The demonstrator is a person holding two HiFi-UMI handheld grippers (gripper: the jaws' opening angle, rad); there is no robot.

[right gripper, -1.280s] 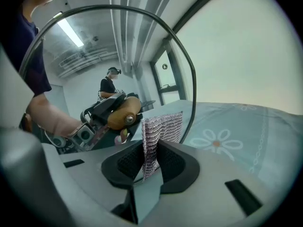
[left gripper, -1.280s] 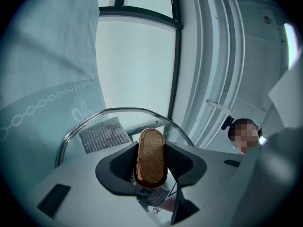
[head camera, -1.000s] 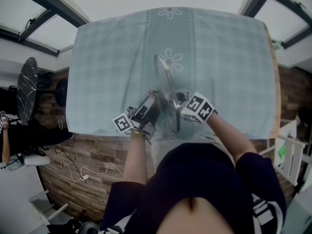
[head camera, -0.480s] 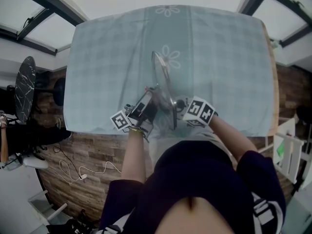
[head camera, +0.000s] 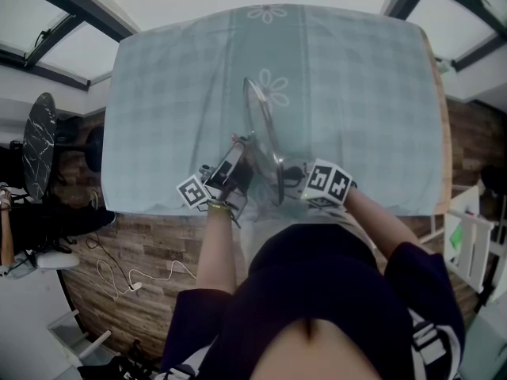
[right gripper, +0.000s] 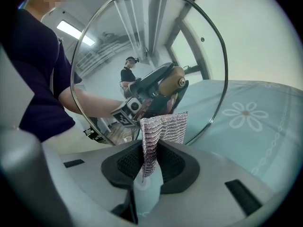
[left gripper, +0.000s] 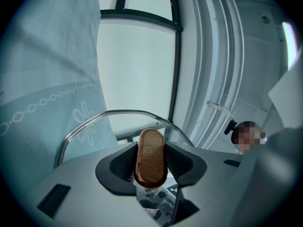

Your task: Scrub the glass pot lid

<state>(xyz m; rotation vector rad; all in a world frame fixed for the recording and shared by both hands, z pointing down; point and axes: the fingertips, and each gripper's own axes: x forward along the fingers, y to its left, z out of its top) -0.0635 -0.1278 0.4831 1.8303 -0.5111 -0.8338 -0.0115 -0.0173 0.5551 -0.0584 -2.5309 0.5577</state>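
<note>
The glass pot lid (head camera: 265, 137) stands on edge above the pale blue tablecloth (head camera: 356, 93), near the table's front edge. My left gripper (head camera: 238, 172) is shut on the lid's wooden knob (left gripper: 150, 157), which fills the gap between its pads; the lid's metal rim (left gripper: 94, 119) arcs beyond it. My right gripper (head camera: 297, 176) is shut on a grey striped scrubbing cloth (right gripper: 163, 131). The cloth's top edge is against the lid's glass (right gripper: 142, 46) low down, on the side opposite the knob (right gripper: 171, 81).
The tablecloth with its flower print (right gripper: 246, 112) covers the whole table. Wooden floor (head camera: 142, 252) lies below the table's front edge, with a white cable (head camera: 139, 279) on it. A dark marbled round thing (head camera: 40, 145) stands at the left.
My right gripper with the cloth has slid down the lid toward the table's front edge. The left gripper and lid have kept their hold.
</note>
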